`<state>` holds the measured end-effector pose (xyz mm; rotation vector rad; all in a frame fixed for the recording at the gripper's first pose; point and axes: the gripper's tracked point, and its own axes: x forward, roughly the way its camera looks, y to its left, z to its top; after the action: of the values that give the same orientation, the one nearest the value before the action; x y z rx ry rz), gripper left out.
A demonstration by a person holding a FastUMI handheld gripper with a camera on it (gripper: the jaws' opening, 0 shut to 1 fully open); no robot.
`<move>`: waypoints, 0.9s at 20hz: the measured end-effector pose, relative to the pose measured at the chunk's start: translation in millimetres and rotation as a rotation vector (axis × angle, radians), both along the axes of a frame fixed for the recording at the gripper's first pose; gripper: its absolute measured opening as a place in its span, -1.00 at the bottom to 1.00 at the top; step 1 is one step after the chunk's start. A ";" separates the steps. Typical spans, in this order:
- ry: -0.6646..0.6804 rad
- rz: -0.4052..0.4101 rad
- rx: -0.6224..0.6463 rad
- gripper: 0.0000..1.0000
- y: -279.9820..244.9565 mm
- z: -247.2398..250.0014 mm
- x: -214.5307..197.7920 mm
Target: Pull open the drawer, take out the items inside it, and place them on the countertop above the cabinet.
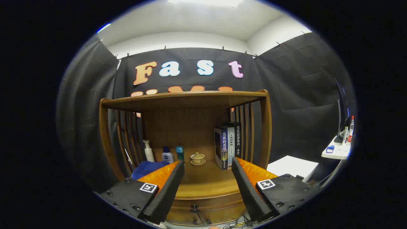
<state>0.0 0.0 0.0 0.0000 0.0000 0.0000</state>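
The hand-held gripper [208, 167] is wide open and empty, with the drawer [203, 211] shut below its fingers. That knob [194, 209] looks tiny, so a sloppy grab could slip off.

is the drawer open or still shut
Shut: the drawer front sits flush under the countertop, its knob untouched. The open claw grips nothing.

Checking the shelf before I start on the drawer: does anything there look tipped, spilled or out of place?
Nothing stands out. The bottles, the lidded cup and the books all stand upright on the shelf; a blue cloth lies beside the bottles. The drawer below looks shut. The gripper is open and holds nothing.
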 end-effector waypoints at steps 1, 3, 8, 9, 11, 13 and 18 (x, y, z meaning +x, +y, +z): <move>-0.001 -0.002 -0.003 0.96 -0.2 1.0 -0.9; -0.001 -0.001 -0.003 0.96 0.3 0.8 -0.8; 0.004 0.002 0.001 0.96 0.9 -1.7 -0.3; 0.004 0.002 0.000 0.96 0.8 -2.9 0.1; 0.006 0.005 -0.002 0.96 0.3 -3.8 0.2; 0.009 0.008 -0.004 0.96 0.2 -6.1 0.1; 0.009 0.012 -0.008 0.96 -0.4 -10.1 1.0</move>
<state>1.0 -0.4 -10.1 -0.0076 0.0093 0.0116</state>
